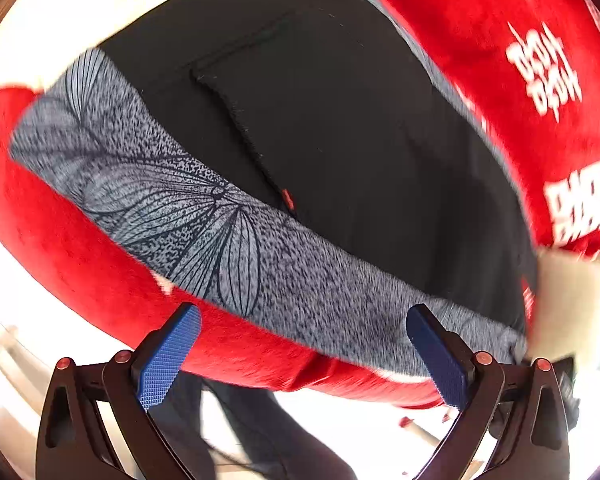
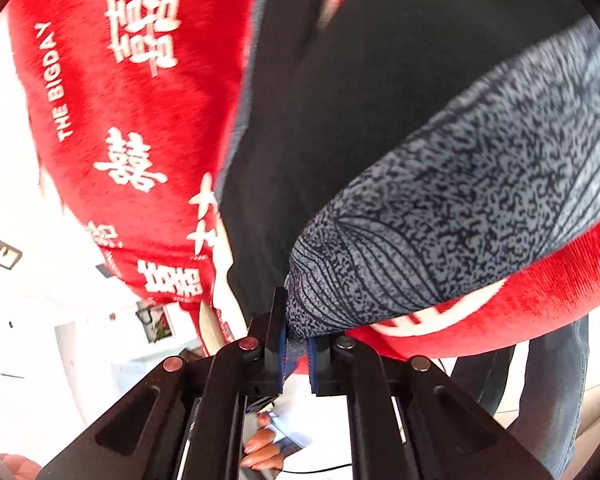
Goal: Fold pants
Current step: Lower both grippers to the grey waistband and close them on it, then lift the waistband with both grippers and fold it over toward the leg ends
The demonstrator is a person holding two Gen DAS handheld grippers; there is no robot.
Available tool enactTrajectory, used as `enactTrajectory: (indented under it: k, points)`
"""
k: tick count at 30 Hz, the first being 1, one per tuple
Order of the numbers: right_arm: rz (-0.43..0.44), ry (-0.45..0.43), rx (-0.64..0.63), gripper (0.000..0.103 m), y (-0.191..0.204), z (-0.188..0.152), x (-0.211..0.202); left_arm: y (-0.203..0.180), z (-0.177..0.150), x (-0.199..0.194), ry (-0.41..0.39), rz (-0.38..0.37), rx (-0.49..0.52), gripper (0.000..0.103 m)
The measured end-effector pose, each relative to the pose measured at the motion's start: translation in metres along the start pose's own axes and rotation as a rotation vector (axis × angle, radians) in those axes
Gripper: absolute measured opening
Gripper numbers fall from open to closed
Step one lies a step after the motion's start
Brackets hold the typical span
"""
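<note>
- Nearest the lens, right tongs are clamped on the corner of the pants; a blue-grey strip with red stitching is squeezed between the pads.
- Left tongs stand wide apart and hold nothing, poised just short of the speckled grey band with its leaf print.
- Pants lie spread flat on a red blanket, black cloth up, patch pocket showing; the grey band runs along the near edge.
- Step in hand, as I judge it: gripping the near edge at two points ahead of a fold. Best to bring the left tongs down on the band's edge, well apart from the right grip, catching every layer and no blanket pile.
- Lift both grips evenly so the edge stays straight, then carry it across and match hems.
- Risk: one grip only makes the cloth sag or twist.
- Writing: blanket reads "THE BIGDAY" in white, with Chinese double-happiness characters. Small red tag at the pocket, unreadable.
- Fingers show below the right tongs.
</note>
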State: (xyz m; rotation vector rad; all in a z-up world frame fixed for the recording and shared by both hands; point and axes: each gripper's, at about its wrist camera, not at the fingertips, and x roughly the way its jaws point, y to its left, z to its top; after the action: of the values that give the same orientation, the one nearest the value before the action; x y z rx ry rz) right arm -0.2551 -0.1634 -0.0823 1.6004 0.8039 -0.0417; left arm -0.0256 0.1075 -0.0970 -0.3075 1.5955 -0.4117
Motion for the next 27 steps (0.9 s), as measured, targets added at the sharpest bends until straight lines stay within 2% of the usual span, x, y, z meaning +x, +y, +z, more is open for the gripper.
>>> enactTrajectory:
  k: [3,4,5,6,7,8,10,15,21,27]
  points:
    - [0.009,0.027,-0.022,0.009,0.011,0.001,-0.006,0.008,0.008,-0.002,-0.056,-0.025,-0.072,0.103]
    - [0.008,0.038,-0.03,0.009,0.013,0.003,-0.007,0.011,0.01,-0.003,-0.072,-0.019,-0.084,0.099]
    - [0.007,0.048,-0.039,0.009,0.014,0.005,-0.008,0.012,0.013,-0.005,-0.085,-0.006,-0.094,0.079]
    - [0.003,0.059,-0.046,0.009,0.015,0.006,-0.008,0.016,0.016,-0.002,-0.087,0.014,-0.102,0.064]
    - [-0.002,0.069,-0.051,0.009,0.016,0.008,-0.007,0.021,0.019,-0.001,-0.069,0.005,-0.113,0.042]
    - [-0.008,0.077,-0.053,0.009,0.019,0.011,-0.004,0.023,0.02,-0.002,-0.072,-0.01,-0.123,0.031]
    - [-0.037,0.099,-0.073,0.009,0.022,0.013,-0.001,0.022,0.021,-0.016,-0.097,0.003,-0.108,0.025]
    - [-0.091,0.101,-0.2,0.009,0.054,0.026,-0.009,-0.018,0.027,-0.06,-0.139,0.029,0.017,0.025]
    - [-0.125,0.066,-0.359,0.009,0.115,0.077,-0.007,-0.071,0.089,-0.071,-0.161,0.011,0.143,0.026]
    - [-0.182,0.034,-0.402,0.011,0.152,0.155,0.035,-0.105,0.16,-0.039,-0.194,0.039,0.218,0.026]
